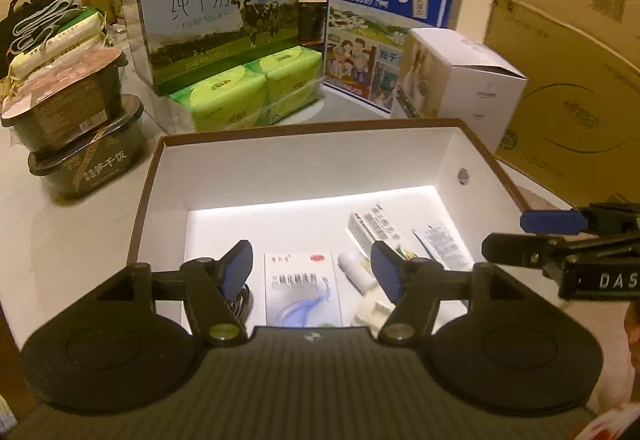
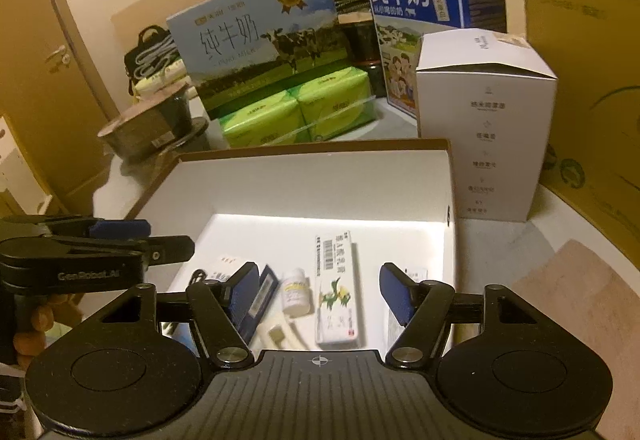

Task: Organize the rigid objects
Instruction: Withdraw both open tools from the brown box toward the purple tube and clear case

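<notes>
An open brown-rimmed box (image 1: 452,160) with white walls lies below both grippers. Inside lie a white-and-blue medicine carton (image 1: 302,288), a small white bottle (image 1: 354,272), a long barcoded carton (image 1: 372,228), a sachet (image 1: 440,244), a black cable (image 1: 242,300) and a white plastic piece (image 1: 374,314). My left gripper (image 1: 312,260) hovers open over the medicine carton, gripping nothing. In the right wrist view my right gripper (image 2: 320,276) hangs open above the small bottle (image 2: 296,290) and the long carton (image 2: 336,292), touching neither. Each gripper shows at the edge of the other's view.
Behind the box stand a pale milk carton (image 1: 216,8), a blue milk carton (image 1: 384,24), green tissue packs (image 1: 248,88) and a white carton (image 1: 468,80). Stacked black meal bowls (image 1: 80,120) sit left. A large cardboard box (image 1: 568,60) rises at the right.
</notes>
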`<state>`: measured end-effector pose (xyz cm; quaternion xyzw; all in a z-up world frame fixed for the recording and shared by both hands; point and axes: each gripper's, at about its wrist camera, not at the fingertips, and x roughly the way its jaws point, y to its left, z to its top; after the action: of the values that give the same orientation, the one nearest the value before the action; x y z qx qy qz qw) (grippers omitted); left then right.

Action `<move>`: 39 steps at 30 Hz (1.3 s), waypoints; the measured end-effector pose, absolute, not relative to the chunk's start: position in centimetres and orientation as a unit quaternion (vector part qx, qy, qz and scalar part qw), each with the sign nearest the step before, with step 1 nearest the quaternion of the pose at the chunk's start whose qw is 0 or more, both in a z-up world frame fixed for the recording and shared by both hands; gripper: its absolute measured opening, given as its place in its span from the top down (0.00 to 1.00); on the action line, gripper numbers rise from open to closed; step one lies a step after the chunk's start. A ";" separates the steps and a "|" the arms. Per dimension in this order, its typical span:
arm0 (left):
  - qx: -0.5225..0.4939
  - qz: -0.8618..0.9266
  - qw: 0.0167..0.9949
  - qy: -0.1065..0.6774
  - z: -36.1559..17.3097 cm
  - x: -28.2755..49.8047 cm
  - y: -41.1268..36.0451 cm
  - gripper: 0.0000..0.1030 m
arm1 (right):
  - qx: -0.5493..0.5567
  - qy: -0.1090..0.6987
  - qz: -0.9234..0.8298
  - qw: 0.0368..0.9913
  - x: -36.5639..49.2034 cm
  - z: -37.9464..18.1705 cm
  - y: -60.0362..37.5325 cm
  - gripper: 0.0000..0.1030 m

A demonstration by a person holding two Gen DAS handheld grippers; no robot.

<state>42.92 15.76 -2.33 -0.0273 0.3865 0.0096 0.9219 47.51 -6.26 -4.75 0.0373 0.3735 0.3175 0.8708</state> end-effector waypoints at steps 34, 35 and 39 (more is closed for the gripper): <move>-0.066 0.016 0.921 0.385 -0.9 24.6 12.2 0.38 | 0.073 0.383 0.297 0.872 30.7 -4.0 -15.9 0.35; -0.065 0.017 0.920 0.387 -1.1 24.2 11.9 0.38 | 0.073 0.386 0.296 0.871 30.4 -4.2 -16.1 0.35; -0.074 0.016 0.914 0.399 -2.2 23.1 11.3 0.38 | 0.073 0.399 0.291 0.867 29.2 -5.0 -16.7 0.35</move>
<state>23.12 11.29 -2.18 -0.0741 0.3992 0.0163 0.9137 29.21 -16.68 -5.01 0.0731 0.3985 0.2914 0.8665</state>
